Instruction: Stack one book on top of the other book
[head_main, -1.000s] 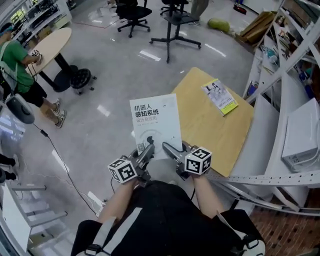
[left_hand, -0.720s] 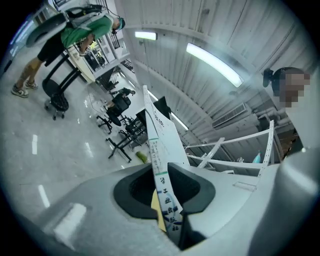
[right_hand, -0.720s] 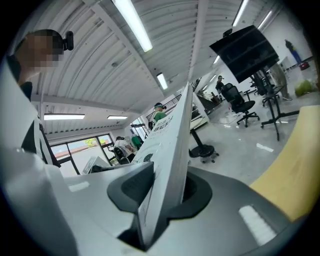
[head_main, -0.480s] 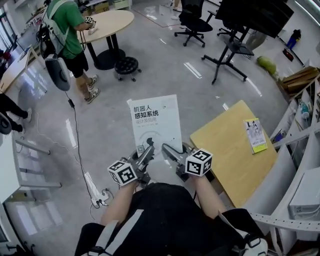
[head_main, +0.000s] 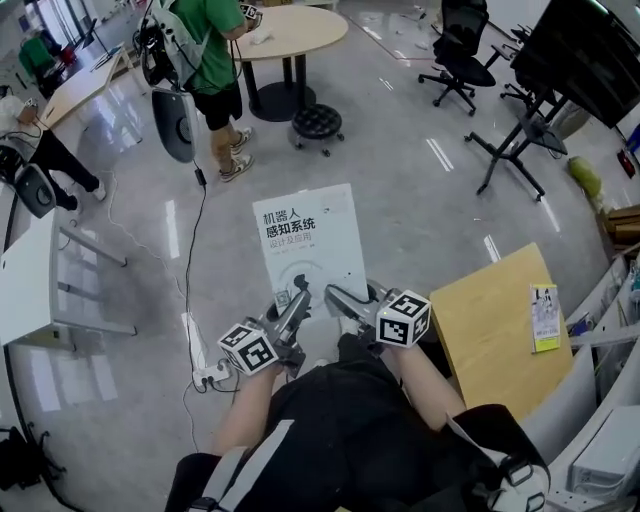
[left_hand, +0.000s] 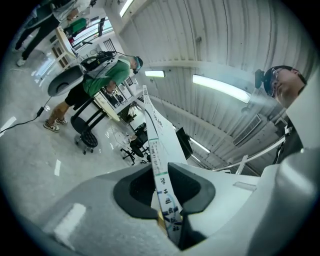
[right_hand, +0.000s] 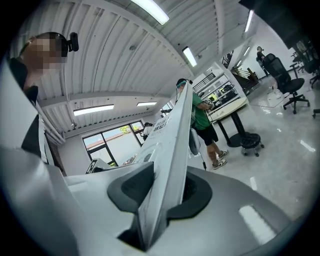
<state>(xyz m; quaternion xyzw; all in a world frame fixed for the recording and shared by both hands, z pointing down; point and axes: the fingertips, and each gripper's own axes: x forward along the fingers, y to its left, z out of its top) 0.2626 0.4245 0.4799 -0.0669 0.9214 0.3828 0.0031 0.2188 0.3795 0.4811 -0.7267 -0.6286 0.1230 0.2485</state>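
The white book is held at its near edge by both of my grippers. The left gripper has its dark fingers nearly together, with just the thin book pinched between them. The right gripper does the same: its jaws are only a little apart and press on the book from both sides. In both gripper views I see the book edge on, sticking straight out from the jaws.

From the head view, the two grippers sit side by side close to my body. The left one has the book's near left corner and the right one has the near right corner. The book lies flat with its cover up, out in front of me. It is up in the air over the shiny grey floor, not touching anything else.

The second book, a small one with a yellow-green strip, lies on the wooden table to my right. It is well apart from the book I hold.

A white power strip lies on the floor near my left side. Farther off, a person in a green shirt stands beside a round table, with a black stool close by.
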